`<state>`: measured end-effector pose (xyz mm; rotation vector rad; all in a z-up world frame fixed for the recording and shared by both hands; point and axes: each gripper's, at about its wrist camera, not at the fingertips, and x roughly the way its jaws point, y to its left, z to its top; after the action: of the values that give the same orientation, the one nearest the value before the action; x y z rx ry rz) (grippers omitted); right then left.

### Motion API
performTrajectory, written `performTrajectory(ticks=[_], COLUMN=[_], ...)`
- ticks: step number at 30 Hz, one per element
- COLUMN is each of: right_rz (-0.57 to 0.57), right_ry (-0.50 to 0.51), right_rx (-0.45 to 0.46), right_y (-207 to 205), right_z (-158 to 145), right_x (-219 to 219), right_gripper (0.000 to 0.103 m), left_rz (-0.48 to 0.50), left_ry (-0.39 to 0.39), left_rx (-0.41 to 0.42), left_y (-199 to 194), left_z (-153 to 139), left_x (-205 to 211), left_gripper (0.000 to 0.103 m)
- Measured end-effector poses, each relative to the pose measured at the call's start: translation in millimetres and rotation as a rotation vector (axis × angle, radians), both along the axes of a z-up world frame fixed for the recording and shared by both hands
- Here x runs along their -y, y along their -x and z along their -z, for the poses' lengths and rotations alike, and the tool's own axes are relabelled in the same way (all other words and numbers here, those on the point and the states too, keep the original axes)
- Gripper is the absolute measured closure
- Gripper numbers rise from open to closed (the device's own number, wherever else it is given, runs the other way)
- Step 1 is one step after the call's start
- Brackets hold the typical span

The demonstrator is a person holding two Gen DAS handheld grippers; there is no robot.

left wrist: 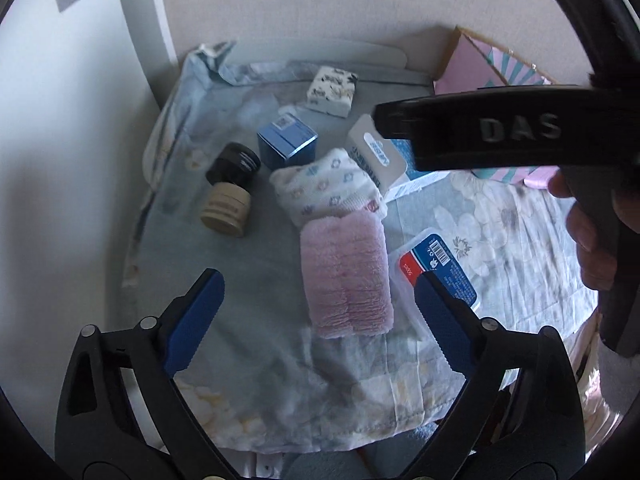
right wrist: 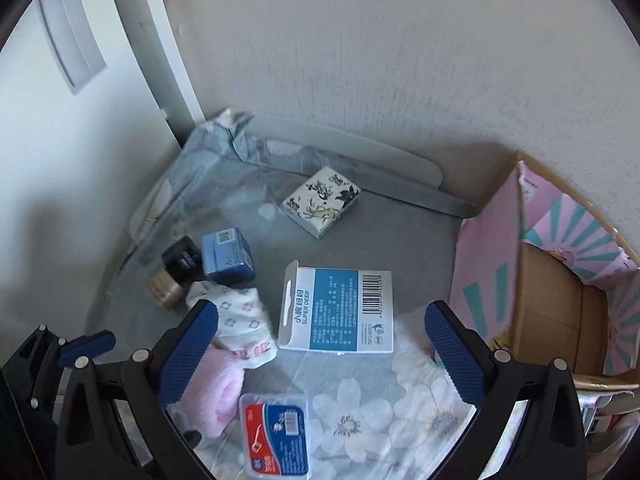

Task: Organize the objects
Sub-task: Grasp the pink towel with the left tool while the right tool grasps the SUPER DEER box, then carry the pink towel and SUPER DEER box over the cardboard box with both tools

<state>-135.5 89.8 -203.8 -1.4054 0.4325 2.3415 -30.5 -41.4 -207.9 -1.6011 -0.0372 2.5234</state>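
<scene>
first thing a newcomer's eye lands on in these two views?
Probably the pink-and-teal cardboard box, standing open at the right by the wall. Next the clutter on the floral cloth: a rolled pink towel in the middle, a white-and-blue carded pack beside it. Both open grippers, left and right, hang above, empty.

Both wrist views look steeply down, close above the cloth [left wrist: 248, 280]; both share the pink towel [right wrist: 224, 392].
</scene>
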Motion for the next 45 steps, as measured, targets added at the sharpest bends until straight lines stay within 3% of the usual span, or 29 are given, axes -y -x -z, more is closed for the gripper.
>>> performTrajectory(ticks=[12, 15, 19, 23, 34, 45], right_rz=[0.033, 0.045, 0.063, 0.076, 0.096, 0.103], right_ry=[0.027, 0.036, 0.072, 0.107, 0.097, 0.082], right_rx=[0.110, 0.122, 0.130, 0.125, 0.103, 0.045], right_y=[22, 24, 22, 18, 8, -11], right_z=[49, 53, 58, 61, 42, -11], right_x=[-20, -24, -32, -38, -44, -38], right_gripper=[0.001, 0.004, 0.016, 0.018, 0.020, 0.020], left_rz=[-0.002, -0.002, 0.007, 0.017, 0.027, 0.016], left_ry=[-0.037, -0.048, -0.071, -0.099, -0.113, -0.110], left_rx=[0.047, 0.055, 0.059, 0.058, 0.034, -0.017], left_y=[12, 13, 14, 15, 14, 13], left_z=[28, 32, 34, 35, 22, -20], left_x=[-5, -4, -3, -4, -2, 7], left_gripper=[0.024, 0.031, 0.045, 0.058, 0.061, 0.061])
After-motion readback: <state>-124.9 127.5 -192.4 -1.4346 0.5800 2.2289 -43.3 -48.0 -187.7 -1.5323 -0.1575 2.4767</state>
